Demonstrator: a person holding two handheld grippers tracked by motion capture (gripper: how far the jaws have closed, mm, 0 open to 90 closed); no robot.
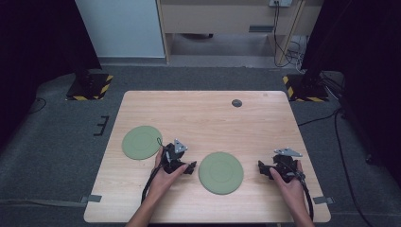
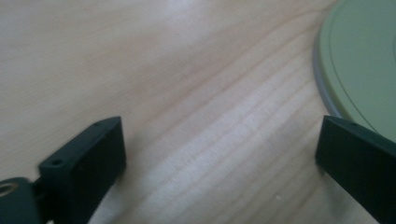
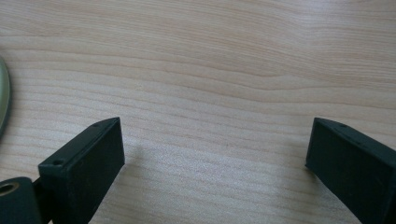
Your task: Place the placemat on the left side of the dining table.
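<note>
Wood surface: a pale wooden table [image 1: 213, 118] is seen from above, standing on grey carpet; its grain is shown close up in both gripper views.
Near plate: a round green plate [image 1: 221, 172] is laid flat on the table's near half, between the two grippers. Its rim [image 2: 369, 60] is shown at the upper right of the left gripper view, and a thin sliver of it [image 3: 3, 100] at the left edge of the right gripper view.
Far plate: a second green plate [image 1: 142, 142] is laid flat toward the table's left side, just beyond and left of the left gripper, well apart from the near plate.
Left gripper: the left gripper [image 1: 190, 167] is held low over the table just left of the near plate, pointed toward it. Its jaws are spread wide apart with bare wood between them [image 2: 219, 149]; the right-hand jaw is seen just at the plate's rim, and contact cannot be told.
Right gripper: the right gripper [image 1: 261, 165] is held low just right of the near plate, pointed toward it. Its jaws are likewise spread wide, with nothing but wood between them [image 3: 215, 149].
Disc: a small dark disc [image 1: 237, 103] is set in the table near the far edge.
</note>
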